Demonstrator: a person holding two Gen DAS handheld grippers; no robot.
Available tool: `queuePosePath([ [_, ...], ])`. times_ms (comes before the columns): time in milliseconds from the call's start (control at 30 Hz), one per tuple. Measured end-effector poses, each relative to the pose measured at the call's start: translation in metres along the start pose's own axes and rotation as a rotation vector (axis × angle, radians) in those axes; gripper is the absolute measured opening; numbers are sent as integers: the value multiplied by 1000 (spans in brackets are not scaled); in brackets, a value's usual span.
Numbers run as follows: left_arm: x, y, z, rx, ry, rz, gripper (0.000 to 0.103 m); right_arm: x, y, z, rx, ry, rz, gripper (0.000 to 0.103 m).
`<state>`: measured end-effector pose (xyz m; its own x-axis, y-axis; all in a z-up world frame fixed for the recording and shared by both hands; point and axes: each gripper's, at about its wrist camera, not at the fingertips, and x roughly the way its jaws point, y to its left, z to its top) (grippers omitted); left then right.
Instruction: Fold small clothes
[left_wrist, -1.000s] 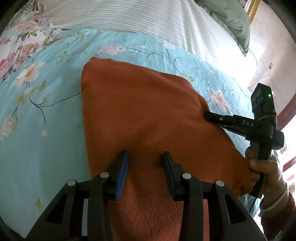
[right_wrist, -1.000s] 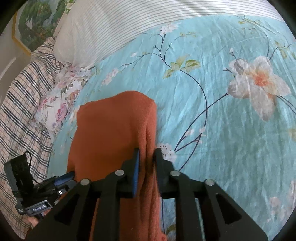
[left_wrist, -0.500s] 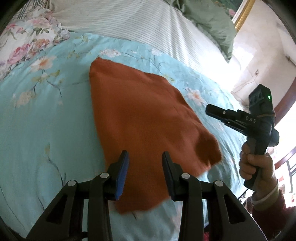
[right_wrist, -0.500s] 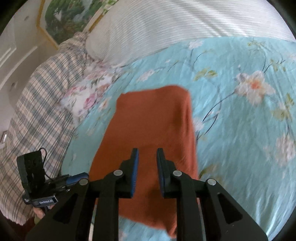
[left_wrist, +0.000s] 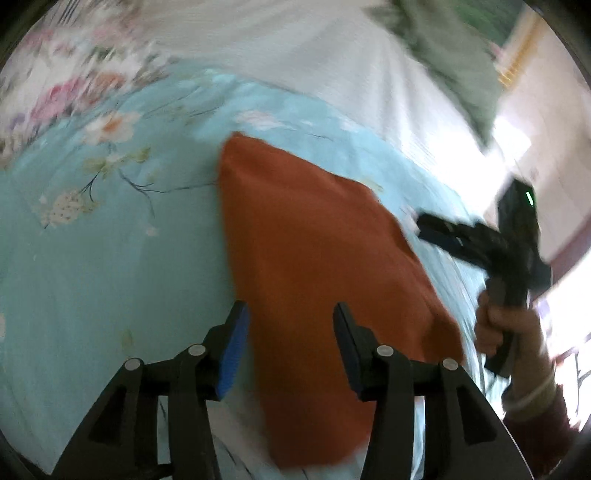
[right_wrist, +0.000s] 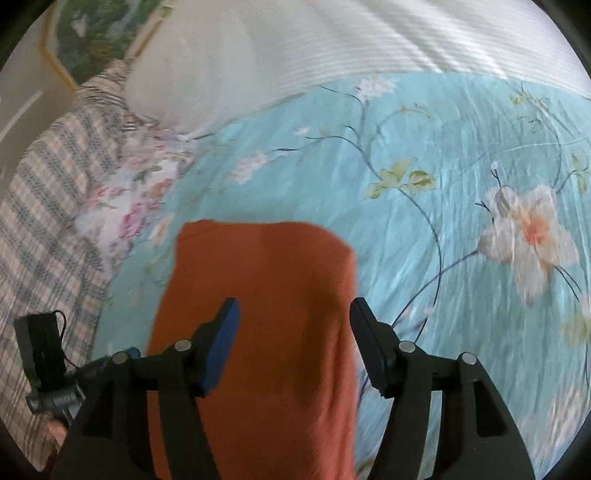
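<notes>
With both my left tool (left_wrist: 288, 332) and right tool (right_wrist: 293, 332) opening and gripping nothing above the orange cloth (left_wrist: 314, 258) lying flat on the bed (left_wrist: 110, 277), I risk snagging its near edge and undoing the fold.

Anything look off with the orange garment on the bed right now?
Nothing stands out. The orange garment lies folded flat on the blue floral bedspread, edges fairly even. Both hand-held grippers, left and right, are opening above it, pinching nothing. Motion blur hides finer detail.
</notes>
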<state>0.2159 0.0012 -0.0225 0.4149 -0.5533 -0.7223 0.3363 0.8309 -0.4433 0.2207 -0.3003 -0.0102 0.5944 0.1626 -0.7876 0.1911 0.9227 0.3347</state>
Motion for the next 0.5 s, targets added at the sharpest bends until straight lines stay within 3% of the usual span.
queuePosePath([
  [67,23,18,23,-64,27,-10,48,15,-10,4,27,25,12,60],
  [200,70,33,55,-94,83,4,48,30,-18,1,30,53,24,14],
  [267,88,35,64,-98,92,-2,47,17,-20,2,36,-9,54,11],
  [333,93,29,74,-76,62,31,31,4,-18,1,30,-57,49,11],
  [400,92,20,80,-44,20,61,27,9,-18,-1,18,-37,12,10],
  [500,98,18,81,-45,24,117,27,28,-26,-5,38,17,-14,12],
])
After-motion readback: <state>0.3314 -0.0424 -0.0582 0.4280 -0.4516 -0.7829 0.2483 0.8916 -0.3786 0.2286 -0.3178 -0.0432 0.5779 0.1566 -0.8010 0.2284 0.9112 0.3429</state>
